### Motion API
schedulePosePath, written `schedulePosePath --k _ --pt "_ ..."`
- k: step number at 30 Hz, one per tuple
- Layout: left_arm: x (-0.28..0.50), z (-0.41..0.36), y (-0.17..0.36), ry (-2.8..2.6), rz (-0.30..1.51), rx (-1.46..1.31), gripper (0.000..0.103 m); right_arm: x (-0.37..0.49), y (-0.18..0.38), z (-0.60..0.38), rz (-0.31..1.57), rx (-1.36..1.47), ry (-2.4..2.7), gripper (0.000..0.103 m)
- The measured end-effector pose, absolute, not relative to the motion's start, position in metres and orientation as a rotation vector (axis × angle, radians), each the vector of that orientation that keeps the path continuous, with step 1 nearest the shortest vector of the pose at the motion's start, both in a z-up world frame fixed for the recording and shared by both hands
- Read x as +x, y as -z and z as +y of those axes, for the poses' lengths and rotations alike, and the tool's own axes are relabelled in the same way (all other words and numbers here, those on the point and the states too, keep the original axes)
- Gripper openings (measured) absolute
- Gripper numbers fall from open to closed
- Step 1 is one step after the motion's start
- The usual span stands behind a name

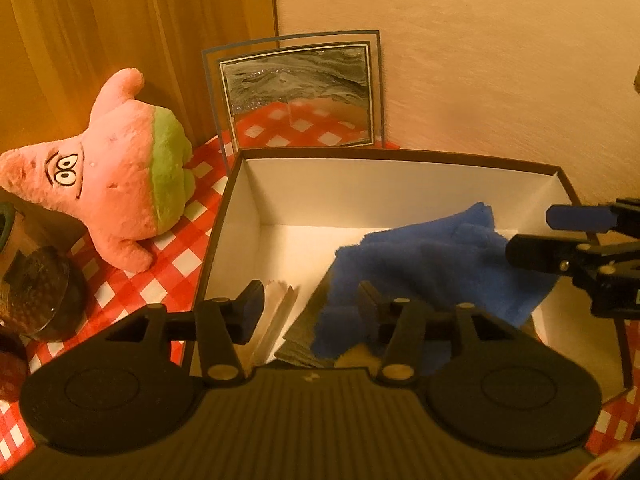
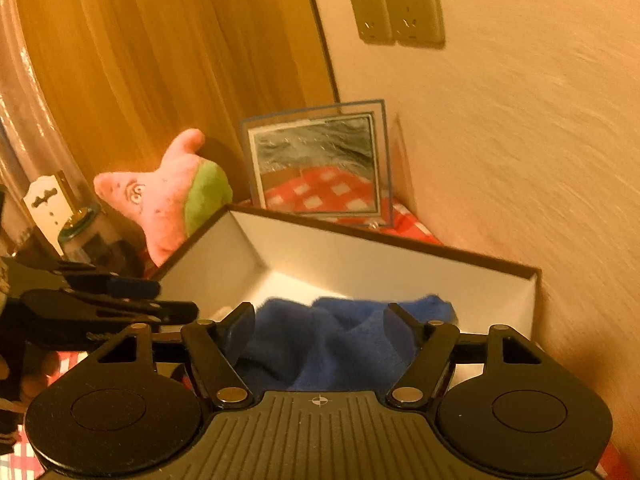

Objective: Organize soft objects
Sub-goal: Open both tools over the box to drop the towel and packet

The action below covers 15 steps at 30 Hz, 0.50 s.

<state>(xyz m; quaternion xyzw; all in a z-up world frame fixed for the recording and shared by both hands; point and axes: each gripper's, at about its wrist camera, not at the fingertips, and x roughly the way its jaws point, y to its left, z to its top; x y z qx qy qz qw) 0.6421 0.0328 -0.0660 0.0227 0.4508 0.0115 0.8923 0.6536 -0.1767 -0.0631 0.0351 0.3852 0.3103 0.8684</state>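
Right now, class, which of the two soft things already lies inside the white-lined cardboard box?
The blue fleecy cloth lies crumpled inside the box; the pink star-shaped plush toy sits outside on the red checked tablecloth.

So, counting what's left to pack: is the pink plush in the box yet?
No, the pink plush lies on the checked cloth outside the box.

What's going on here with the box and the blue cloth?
A person with a claw in each hand is tidying soft things. The blue cloth lies in the open box. Both the left claw and right claw are open above it. The pink plush is outside the box on the checked tablecloth.
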Motion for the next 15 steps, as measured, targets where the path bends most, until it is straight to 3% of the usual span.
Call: schedulePosePath --k 15 --pt "0.6 0.004 0.039 -0.025 0.904 0.022 0.06 0.617 0.06 -0.206 0.85 0.053 -0.618 0.072"
